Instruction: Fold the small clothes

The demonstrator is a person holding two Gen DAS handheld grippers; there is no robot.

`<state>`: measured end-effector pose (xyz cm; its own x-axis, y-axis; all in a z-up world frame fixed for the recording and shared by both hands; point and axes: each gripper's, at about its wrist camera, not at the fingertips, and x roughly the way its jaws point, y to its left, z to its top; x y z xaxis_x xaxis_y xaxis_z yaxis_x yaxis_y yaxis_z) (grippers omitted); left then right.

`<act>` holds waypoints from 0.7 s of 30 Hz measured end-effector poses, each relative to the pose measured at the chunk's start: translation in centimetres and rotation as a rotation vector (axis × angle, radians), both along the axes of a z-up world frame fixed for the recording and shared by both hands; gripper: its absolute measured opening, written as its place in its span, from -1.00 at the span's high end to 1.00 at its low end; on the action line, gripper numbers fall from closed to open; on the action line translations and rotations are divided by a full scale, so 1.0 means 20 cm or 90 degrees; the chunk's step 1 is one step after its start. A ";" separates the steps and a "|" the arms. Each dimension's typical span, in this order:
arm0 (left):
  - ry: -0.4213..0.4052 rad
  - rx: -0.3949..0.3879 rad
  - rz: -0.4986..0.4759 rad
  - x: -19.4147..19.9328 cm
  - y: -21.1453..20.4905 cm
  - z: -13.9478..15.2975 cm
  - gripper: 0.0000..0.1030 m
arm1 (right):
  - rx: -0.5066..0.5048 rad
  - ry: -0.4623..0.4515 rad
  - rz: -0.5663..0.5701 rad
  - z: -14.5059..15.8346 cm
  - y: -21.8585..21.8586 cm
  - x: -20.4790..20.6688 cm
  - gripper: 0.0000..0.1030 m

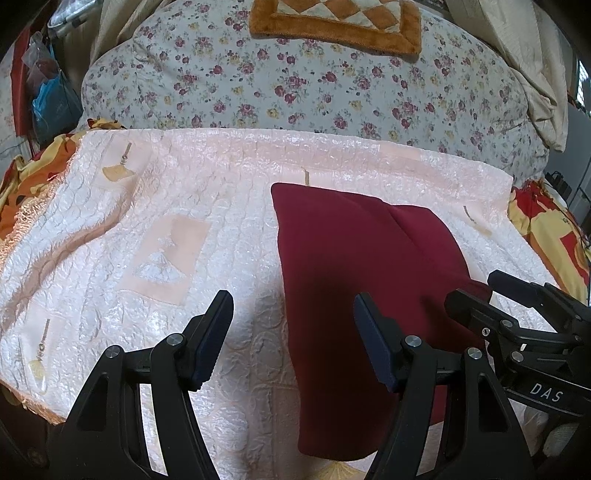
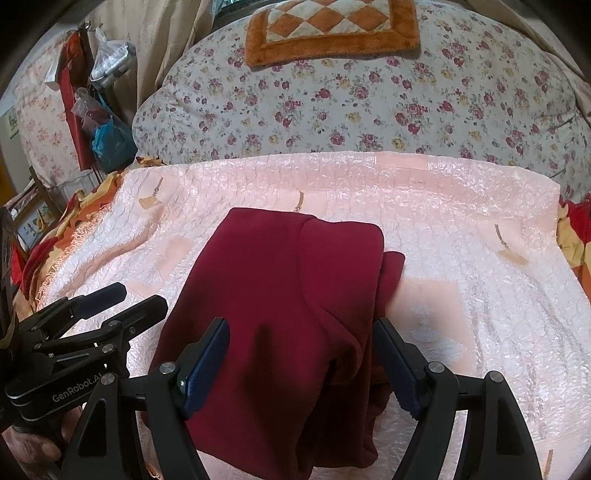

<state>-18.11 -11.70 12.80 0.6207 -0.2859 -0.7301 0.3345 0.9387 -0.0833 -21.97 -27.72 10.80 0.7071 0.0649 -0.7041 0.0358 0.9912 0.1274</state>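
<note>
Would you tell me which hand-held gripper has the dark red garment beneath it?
The right hand-held gripper; the dark red garment lies beneath it.

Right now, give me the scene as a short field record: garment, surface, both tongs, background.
garment: dark red garment, folded lengthwise, lying flat
surface: pale pink quilted cover, garment lies on it
left tongs: open, nothing between the pads, over the garment's left edge
right tongs: open, above the garment, not gripping
background: floral quilt behind the cover, orange checkered mat on top of it
</note>
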 end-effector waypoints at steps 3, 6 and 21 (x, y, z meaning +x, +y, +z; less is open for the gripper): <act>0.002 0.000 0.000 0.00 0.00 0.00 -0.32 | 0.000 0.002 0.001 -0.01 0.00 0.00 -0.50; 0.002 0.001 -0.001 0.00 0.00 0.00 -0.32 | -0.001 0.004 0.002 -0.01 0.00 0.01 -0.50; 0.006 0.003 -0.002 0.01 0.00 -0.02 -0.32 | -0.003 0.010 0.003 -0.02 0.01 0.02 -0.50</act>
<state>-17.86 -11.77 12.42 0.6122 -0.2850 -0.7375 0.3372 0.9378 -0.0825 -21.58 -27.60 10.36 0.6954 0.0641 -0.7157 0.0338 0.9920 0.1217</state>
